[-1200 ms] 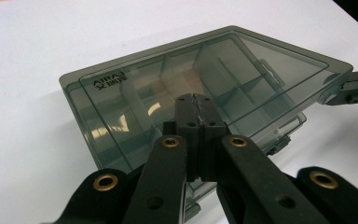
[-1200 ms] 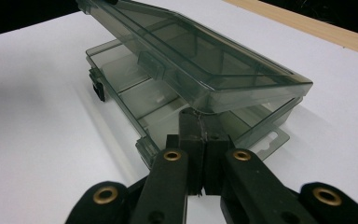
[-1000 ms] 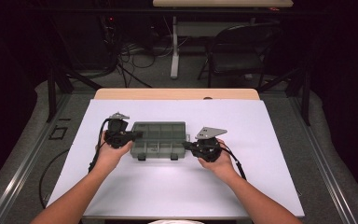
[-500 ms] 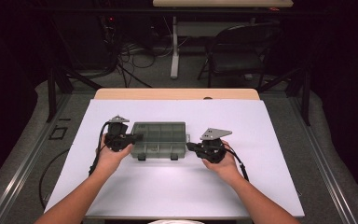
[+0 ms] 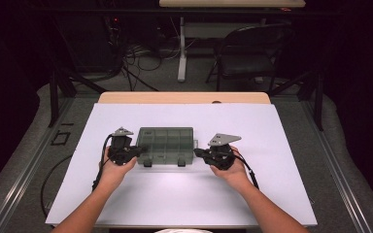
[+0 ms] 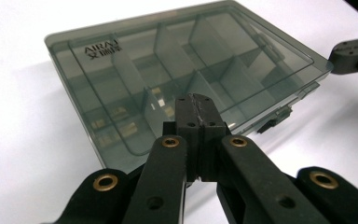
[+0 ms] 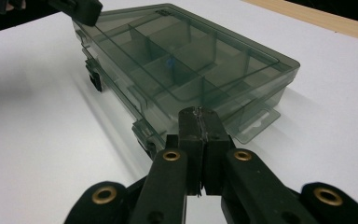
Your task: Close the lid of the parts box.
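Observation:
A translucent grey compartment box (image 5: 166, 143) lies shut on the white table, its two dark latches facing the person. Small brass-coloured pieces (image 6: 121, 127) sit in some of its compartments. My left gripper (image 5: 135, 152) is shut with nothing held, its tips at the box's left end; in the left gripper view the tips (image 6: 193, 99) overlap the box (image 6: 182, 65) near its edge. My right gripper (image 5: 197, 154) is also shut and holds nothing, just off the box's right end. In the right gripper view its tips (image 7: 198, 113) point at the near corner of the box (image 7: 182, 56).
The white table top (image 5: 184, 204) spreads wide around the box, with a wooden edge (image 5: 184, 97) at the far side. Beyond the table stand a folding chair (image 5: 252, 58) and a tangle of cables (image 5: 136, 53) on the floor.
The right hand has drawn its gripper slightly to the right, away from the box's end. The box and the left gripper have hardly moved.

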